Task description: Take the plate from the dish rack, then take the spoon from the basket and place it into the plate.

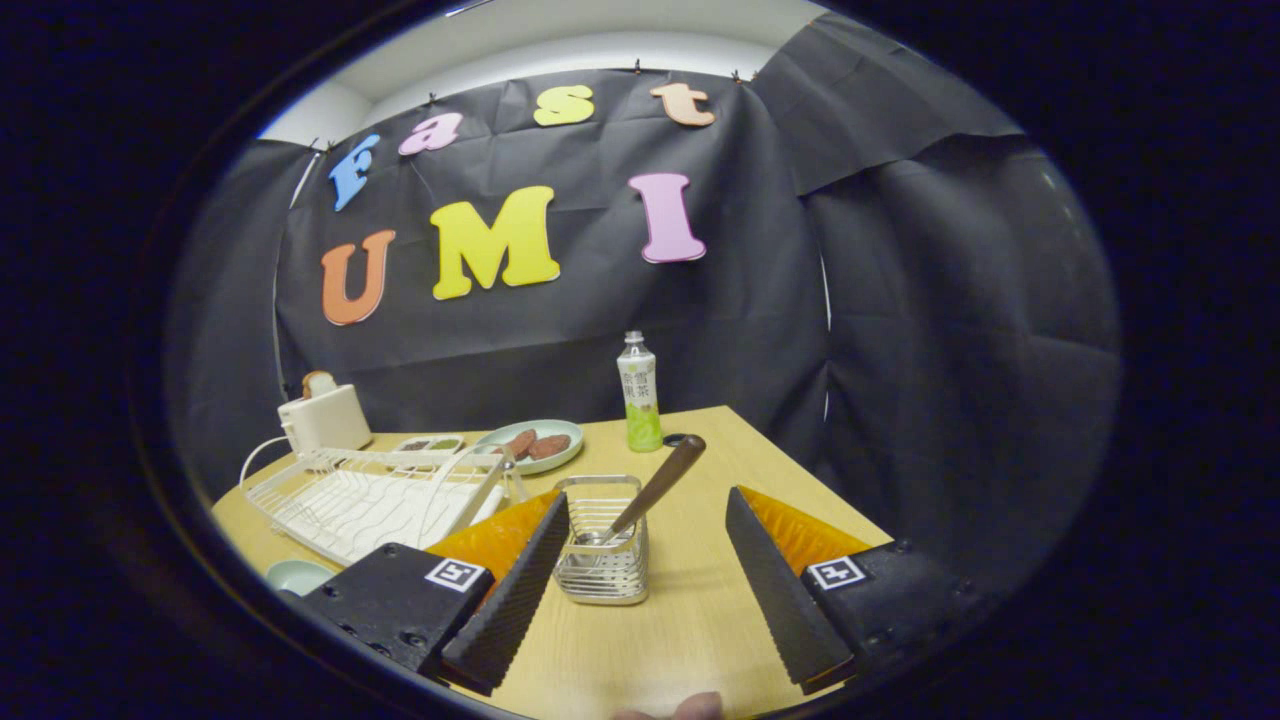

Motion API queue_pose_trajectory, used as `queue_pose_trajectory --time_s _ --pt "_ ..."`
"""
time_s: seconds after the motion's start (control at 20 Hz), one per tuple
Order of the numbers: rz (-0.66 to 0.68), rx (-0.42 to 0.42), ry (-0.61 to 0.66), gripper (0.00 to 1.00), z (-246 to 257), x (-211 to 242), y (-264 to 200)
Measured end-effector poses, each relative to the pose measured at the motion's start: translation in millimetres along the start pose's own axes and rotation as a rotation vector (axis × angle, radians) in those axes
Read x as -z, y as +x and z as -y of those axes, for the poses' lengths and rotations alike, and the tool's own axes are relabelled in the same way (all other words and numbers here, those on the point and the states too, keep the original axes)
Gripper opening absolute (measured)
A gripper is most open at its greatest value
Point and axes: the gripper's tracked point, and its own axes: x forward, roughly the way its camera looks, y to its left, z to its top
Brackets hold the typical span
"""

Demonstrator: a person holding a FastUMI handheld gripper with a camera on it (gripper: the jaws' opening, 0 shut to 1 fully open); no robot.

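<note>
gripper (pixel 648 585): my fingers are standing wide apart, gripping nothing, hovering low over the table (pixel 700 630).
left finger (pixel 515 595): sitting just beside the basket's left wall; can't tell if it's touching.
basket (pixel 603 562): wire, upright, sitting between my fingers, nearer the left one.
spoon (pixel 655 490): standing bowl-down in the basket, brown handle leaning up and away toward the right, sticking out above the rim.
step in hand: judging I'm going for the spoon; not yet grasped.
how to do it well: I'd be aiming at the handle above the rim, not the basket; centring the handle between both pads, closing across its narrow sides, then lifting along its lean so the bowl isn't snagging the wires or tipping the basket.
dish rack (pixel 365 495): white, beyond my left finger; no plate standing in it as far as I can tell.
plate (pixel 298 577): pale rim peeking out beside my left finger, on the table, looking like the drop target; mostly hidden.
risk: basket is looking light, could be sliding if I'm bumping it.
beyond: bottle (pixel 639 392) near the far edge, dish with food (pixel 530 445) behind the rack, toaster (pixel 324 415) at the back left.
</note>
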Motion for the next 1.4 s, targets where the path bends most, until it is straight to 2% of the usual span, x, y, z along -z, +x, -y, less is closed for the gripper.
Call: queue_pose_trajectory --time_s 0.3,0.4,0.65,0.8,1.05,1.4 --pt "0.008 -0.029 0.058 1.00 6 -10 39" --pt "-0.006 -0.048 0.054 0.96 1 -10 46" --pt "-0.030 -0.091 0.054 0.67 -12 -8 45" --pt "-0.026 -0.095 0.043 0.54 -18 -14 39" --pt "-0.024 -0.119 0.032 0.23 -35 -22 30" --pt "-0.028 -0.108 0.022 0.15 -39 -44 25"
